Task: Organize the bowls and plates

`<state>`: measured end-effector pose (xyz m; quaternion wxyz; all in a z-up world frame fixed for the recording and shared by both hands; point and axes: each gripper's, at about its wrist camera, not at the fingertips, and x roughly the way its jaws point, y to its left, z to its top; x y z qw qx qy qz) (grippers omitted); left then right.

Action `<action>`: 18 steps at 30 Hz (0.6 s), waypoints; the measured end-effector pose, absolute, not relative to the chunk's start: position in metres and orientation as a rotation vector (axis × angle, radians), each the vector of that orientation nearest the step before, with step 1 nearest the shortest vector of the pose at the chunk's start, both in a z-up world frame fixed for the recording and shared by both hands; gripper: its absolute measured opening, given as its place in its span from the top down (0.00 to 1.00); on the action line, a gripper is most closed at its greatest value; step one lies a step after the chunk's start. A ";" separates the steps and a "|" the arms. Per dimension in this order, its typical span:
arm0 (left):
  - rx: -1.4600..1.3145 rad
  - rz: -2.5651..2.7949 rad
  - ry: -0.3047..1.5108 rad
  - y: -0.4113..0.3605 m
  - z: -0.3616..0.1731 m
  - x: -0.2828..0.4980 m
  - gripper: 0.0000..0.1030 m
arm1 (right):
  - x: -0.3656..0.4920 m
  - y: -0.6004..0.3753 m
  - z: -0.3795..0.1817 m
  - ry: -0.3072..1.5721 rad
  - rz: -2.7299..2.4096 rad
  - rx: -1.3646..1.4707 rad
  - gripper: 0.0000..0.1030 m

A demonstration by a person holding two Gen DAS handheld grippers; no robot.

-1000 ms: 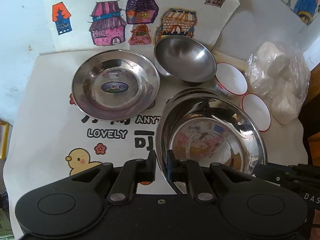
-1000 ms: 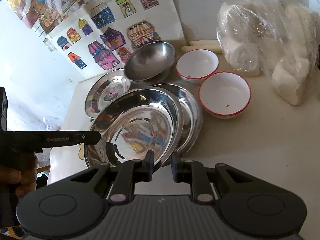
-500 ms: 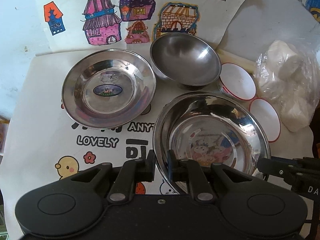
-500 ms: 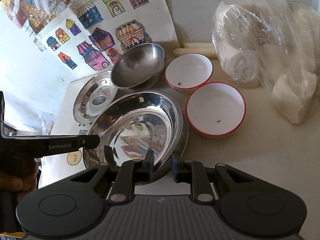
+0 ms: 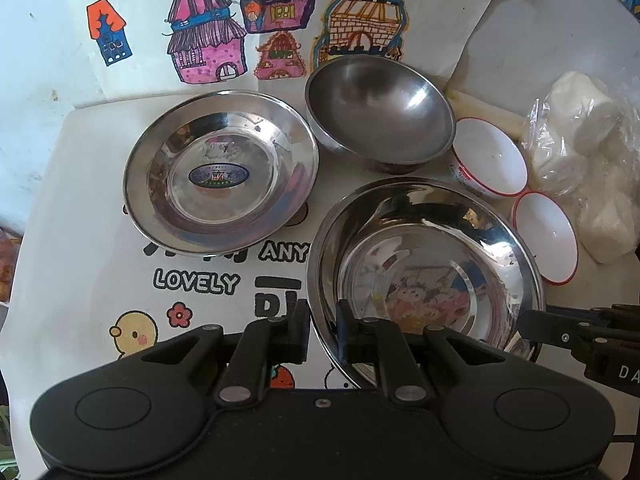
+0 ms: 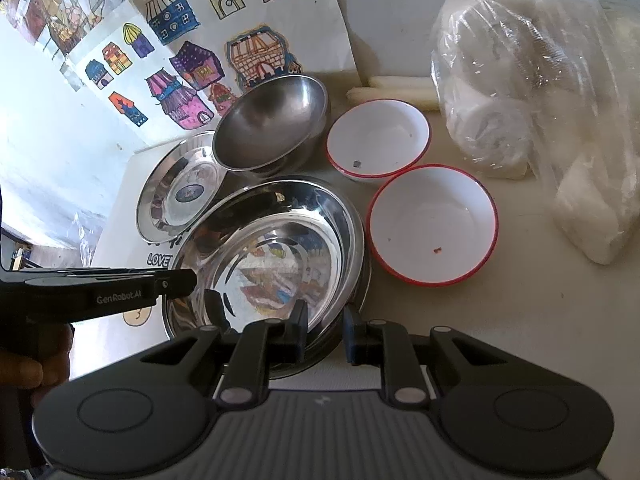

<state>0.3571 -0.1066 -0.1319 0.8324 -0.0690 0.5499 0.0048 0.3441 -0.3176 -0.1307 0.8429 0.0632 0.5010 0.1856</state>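
Note:
A large steel plate (image 5: pixel 424 264) lies nested on another steel plate (image 6: pixel 358 268), whose rim shows at its right edge. My left gripper (image 5: pixel 323 330) is shut on the top plate's left rim. My right gripper (image 6: pixel 325 330) is shut on its near rim, one finger inside and one outside. A smaller steel plate (image 5: pixel 220 172) with a blue sticker lies at the left. A deep steel bowl (image 5: pixel 380 110) stands behind. Two white bowls with red rims, one behind (image 6: pixel 378 138) and one nearer (image 6: pixel 432 226), stand at the right.
A clear plastic bag of white lumps (image 6: pixel 540 120) lies at the right by the wall. Two pale sticks (image 6: pixel 396 88) lie behind the bowls. A printed white mat (image 5: pixel 100 248) covers the table's left part. Drawings of houses (image 5: pixel 208 40) hang on the wall behind.
The large plate held by both grippers has come down and left onto the lower plate, now nested in it. Both grippers moved with it and stay shut on its rim.

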 end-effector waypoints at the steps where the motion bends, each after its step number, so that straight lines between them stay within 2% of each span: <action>1: -0.146 0.011 1.167 -0.106 -0.133 0.357 0.86 | 0.344 -0.317 -0.131 1.060 0.391 0.132 0.80; 7: -0.152 0.011 1.176 -0.106 -0.139 0.356 0.86 | 0.345 -0.313 -0.132 1.067 0.382 0.116 0.79; 18: -0.169 -0.003 1.191 -0.104 -0.144 0.358 0.84 | 0.345 -0.307 -0.135 1.068 0.359 0.097 0.72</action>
